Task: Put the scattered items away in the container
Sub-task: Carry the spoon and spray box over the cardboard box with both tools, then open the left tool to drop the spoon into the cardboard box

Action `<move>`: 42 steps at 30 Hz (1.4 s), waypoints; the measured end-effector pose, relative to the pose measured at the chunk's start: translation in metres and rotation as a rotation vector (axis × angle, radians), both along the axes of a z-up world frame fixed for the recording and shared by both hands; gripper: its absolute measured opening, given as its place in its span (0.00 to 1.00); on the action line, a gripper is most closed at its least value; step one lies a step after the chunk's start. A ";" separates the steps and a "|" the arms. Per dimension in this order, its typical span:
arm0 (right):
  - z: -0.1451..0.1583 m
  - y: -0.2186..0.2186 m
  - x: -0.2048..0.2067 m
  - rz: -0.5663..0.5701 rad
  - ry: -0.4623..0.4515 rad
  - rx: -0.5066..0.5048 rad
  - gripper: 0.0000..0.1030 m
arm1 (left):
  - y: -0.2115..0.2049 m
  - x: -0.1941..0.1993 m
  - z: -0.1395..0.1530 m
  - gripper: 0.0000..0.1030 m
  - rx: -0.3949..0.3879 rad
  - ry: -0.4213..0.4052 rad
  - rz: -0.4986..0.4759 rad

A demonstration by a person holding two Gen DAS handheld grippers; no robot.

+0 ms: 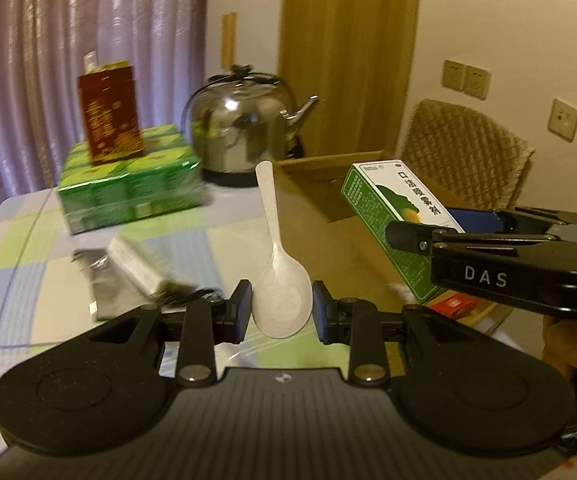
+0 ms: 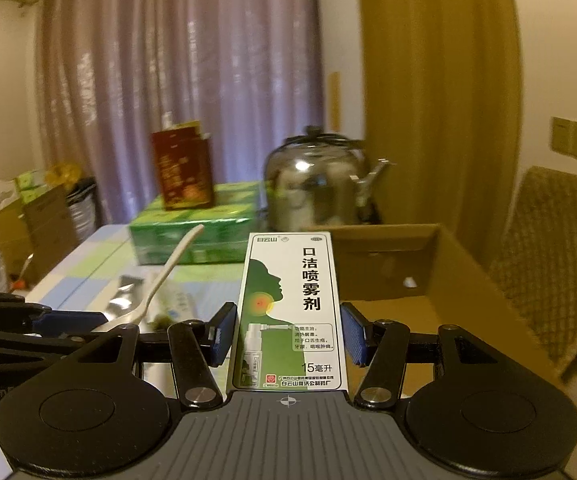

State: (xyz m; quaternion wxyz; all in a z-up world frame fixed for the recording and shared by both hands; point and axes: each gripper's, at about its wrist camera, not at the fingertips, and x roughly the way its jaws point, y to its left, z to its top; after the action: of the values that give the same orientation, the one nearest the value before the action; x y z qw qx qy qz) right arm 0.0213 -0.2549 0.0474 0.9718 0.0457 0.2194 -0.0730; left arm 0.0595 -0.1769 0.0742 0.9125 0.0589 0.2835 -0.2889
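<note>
- Spoon [image 1: 282, 292] is sitting bowl-first between the left gripper [image 1: 282, 308] pads, handle pointing up and away toward the kettle [image 1: 244, 128]; the pads are pressing or nearly pressing the bowl's sides, so it is looking gripped.
- Green-and-white spray box [image 2: 288, 312] is lying lengthwise along the right gripper [image 2: 288, 332], long axis running forward; slim gaps are showing at both pads, so I cannot tell whether it is clamped.
- Cardboard box [image 2: 440, 276] is standing open just ahead and right of that gripper, so the right hand is nearer and, I judge, dropping first.
- From the left gripper the carton is lying forward-right, with the right tool in between.
- Foil sachet [image 1: 100, 280] and another packet are lying on the checked tablecloth [image 1: 20, 240].
</note>
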 end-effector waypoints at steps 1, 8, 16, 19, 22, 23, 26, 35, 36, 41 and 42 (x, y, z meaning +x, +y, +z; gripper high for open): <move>0.003 -0.006 -0.002 -0.012 -0.001 -0.004 0.51 | -0.008 0.000 0.002 0.26 -0.004 -0.003 -0.013; 0.011 -0.050 -0.007 -0.086 0.009 -0.029 0.51 | -0.050 0.004 0.006 0.26 -0.029 0.007 -0.068; 0.003 -0.083 -0.002 -0.112 0.040 -0.011 0.51 | -0.085 0.017 0.003 0.26 -0.050 0.037 -0.095; 0.000 -0.094 0.002 -0.121 0.052 -0.010 0.51 | -0.097 0.023 -0.002 0.26 -0.046 0.048 -0.104; -0.004 -0.107 0.008 -0.132 0.068 -0.005 0.51 | -0.107 0.027 -0.009 0.26 -0.033 0.060 -0.108; -0.005 -0.112 0.010 -0.136 0.074 -0.002 0.51 | -0.110 0.029 -0.012 0.26 -0.029 0.064 -0.107; -0.009 -0.122 0.015 -0.143 0.084 0.000 0.51 | -0.117 0.031 -0.017 0.26 -0.014 0.067 -0.107; -0.018 -0.131 0.018 -0.127 0.114 0.009 0.51 | -0.136 0.035 -0.025 0.26 0.007 0.083 -0.123; -0.018 -0.132 0.019 -0.127 0.117 0.010 0.51 | -0.137 0.035 -0.026 0.26 0.008 0.084 -0.125; -0.021 -0.135 0.023 -0.125 0.135 0.014 0.51 | -0.143 0.040 -0.031 0.26 0.017 0.097 -0.127; -0.022 -0.135 0.024 -0.125 0.139 0.016 0.51 | -0.144 0.041 -0.033 0.26 0.018 0.101 -0.125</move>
State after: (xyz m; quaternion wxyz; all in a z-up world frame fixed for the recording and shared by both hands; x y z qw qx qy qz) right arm 0.0455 -0.3903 0.0250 0.9475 0.0619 0.2835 -0.1346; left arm 0.1004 -0.3210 0.0415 0.8766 0.0700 0.3278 -0.3452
